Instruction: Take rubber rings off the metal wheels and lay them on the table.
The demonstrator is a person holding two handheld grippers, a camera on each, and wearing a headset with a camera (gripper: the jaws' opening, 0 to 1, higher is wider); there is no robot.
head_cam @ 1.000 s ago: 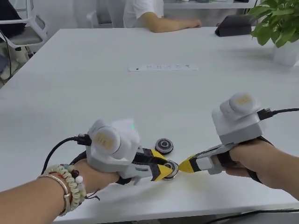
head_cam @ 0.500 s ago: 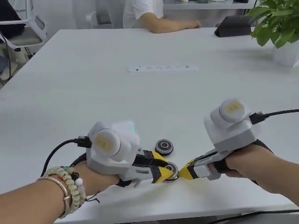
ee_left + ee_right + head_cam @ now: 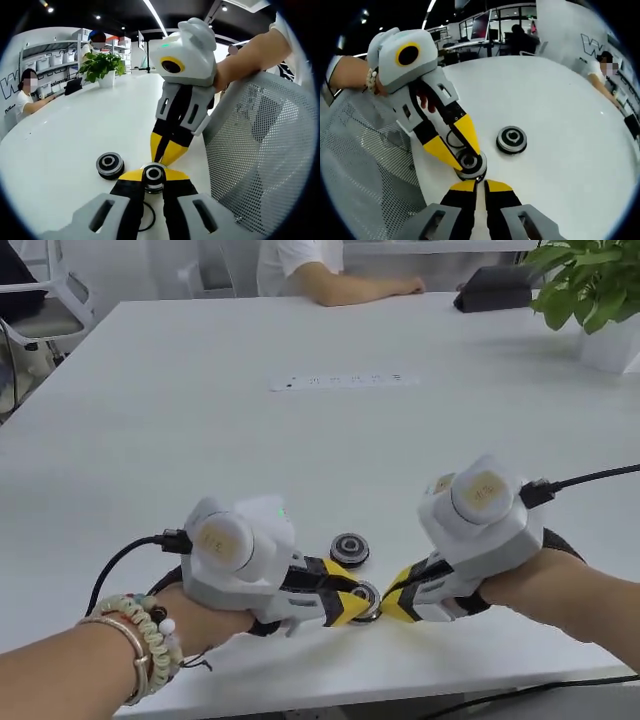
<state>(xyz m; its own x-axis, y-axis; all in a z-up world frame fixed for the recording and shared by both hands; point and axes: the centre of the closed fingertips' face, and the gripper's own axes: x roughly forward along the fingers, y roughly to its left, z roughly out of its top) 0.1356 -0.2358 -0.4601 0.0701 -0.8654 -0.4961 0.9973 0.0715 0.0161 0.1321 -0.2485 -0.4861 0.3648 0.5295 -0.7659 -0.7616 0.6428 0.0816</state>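
My left gripper point(image 3: 355, 600) is shut on a small metal wheel point(image 3: 367, 597) near the table's front edge. In the left gripper view the wheel point(image 3: 153, 173) sits between the yellow tips of my left gripper point(image 3: 153, 180). My right gripper point(image 3: 389, 606) comes in from the right with its jaws together, tips against the wheel's rim. In the right gripper view, my right gripper point(image 3: 480, 184) touches the wheel point(image 3: 470, 162); whether it pinches the rubber ring I cannot tell. A second wheel point(image 3: 349, 548) lies flat just beyond. A thin black ring point(image 3: 146, 218) lies under the left gripper.
A white power strip point(image 3: 343, 381) lies mid-table. At the far end are a person's arm point(image 3: 350, 288), a dark case point(image 3: 495, 290) and a potted plant point(image 3: 590, 285). The table's front edge point(image 3: 400, 690) is just below the grippers. A mesh chair back point(image 3: 250, 150) stands beside it.
My right gripper has moved left and tilted until its tips meet the held wheel. My left gripper and both wheels have stayed put.
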